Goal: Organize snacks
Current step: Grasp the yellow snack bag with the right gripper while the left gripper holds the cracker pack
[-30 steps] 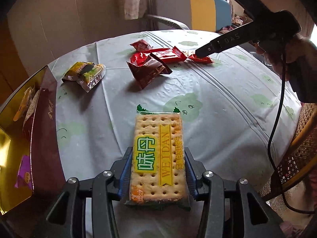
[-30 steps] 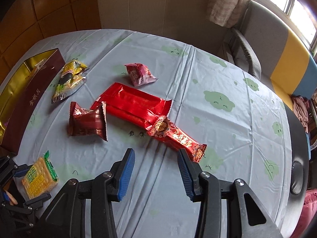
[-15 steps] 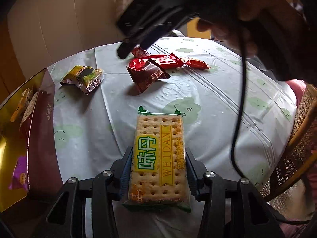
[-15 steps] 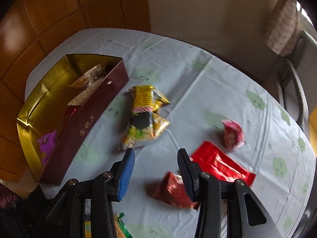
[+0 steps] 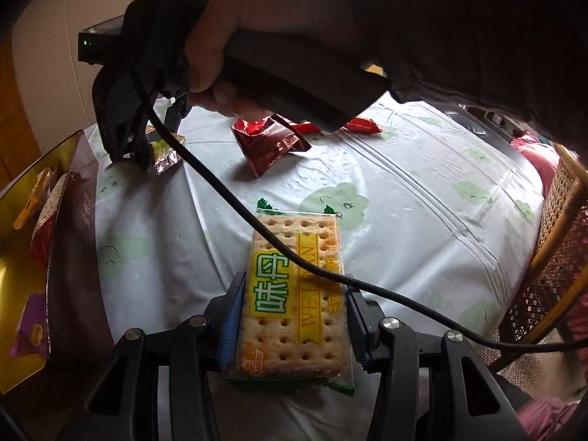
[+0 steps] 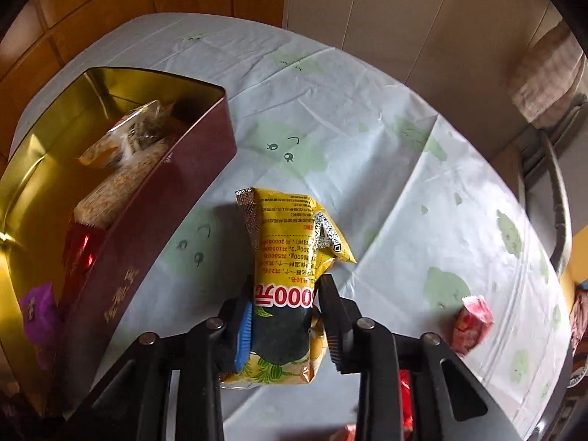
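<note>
A pack of square crackers (image 5: 279,330) with a yellow label is held above the tablecloth, and my left gripper (image 5: 292,290) is shut on its sides. My right gripper (image 6: 284,294) points steeply down at a yellow snack bag (image 6: 290,228); its jaws are closing and the pads pinch the bag's lower half. The left wrist view shows the same gripper (image 5: 147,150) over that bag (image 5: 167,152), held by a hand (image 5: 220,55). A maroon tin with a gold inside (image 6: 147,220) stands just left of the bag and holds several snacks.
Red wrappers (image 5: 272,143) lie mid-table beyond the crackers. A small red packet (image 6: 470,323) sits to the right. The right gripper's black cable (image 5: 228,198) hangs across the cracker pack. A wicker chair (image 5: 551,275) stands at the table's right edge.
The right gripper swung left from the red wrappers to the yellow bag beside the tin and closed around it. The left gripper kept still with the crackers.
</note>
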Available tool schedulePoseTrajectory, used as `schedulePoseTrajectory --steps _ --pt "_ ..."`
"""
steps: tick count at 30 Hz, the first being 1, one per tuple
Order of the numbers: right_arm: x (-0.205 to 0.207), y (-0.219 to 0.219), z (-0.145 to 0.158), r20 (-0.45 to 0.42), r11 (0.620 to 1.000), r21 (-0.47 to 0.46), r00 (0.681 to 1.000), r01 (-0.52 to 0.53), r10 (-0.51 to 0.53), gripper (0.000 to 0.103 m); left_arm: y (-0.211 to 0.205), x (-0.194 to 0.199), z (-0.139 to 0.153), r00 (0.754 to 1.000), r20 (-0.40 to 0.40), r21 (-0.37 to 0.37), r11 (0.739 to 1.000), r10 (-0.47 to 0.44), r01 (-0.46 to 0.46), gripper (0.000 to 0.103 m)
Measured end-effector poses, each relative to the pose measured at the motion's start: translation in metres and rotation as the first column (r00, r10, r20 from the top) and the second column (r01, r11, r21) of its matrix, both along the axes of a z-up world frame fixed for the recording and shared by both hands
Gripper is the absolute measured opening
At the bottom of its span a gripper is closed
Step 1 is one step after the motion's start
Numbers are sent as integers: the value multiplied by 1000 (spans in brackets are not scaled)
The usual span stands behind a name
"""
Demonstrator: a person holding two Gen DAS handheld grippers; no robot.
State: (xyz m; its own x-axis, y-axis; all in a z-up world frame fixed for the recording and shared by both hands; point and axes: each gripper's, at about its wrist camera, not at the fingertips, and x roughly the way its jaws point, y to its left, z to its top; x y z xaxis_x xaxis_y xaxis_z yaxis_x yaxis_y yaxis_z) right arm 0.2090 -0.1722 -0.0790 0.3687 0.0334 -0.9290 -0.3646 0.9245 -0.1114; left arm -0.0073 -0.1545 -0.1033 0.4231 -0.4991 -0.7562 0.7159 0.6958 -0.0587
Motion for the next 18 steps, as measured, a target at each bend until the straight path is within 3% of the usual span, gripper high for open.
schedulePoseTrajectory --steps 5,9,18 --pt "-49 -25 46 85 998 63 996 5 -10 30 1 0 0 1000 3 0 1000 7 -7 51" --pt "-88 -54 62 72 996 79 997 35 -41 30 2 -2 0 1000 8 3 1000 14 -14 51" --pt "-153 -119 3 -94 985 17 981 170 -168 30 0 -4 0 999 20 16 999 28 -28 51"
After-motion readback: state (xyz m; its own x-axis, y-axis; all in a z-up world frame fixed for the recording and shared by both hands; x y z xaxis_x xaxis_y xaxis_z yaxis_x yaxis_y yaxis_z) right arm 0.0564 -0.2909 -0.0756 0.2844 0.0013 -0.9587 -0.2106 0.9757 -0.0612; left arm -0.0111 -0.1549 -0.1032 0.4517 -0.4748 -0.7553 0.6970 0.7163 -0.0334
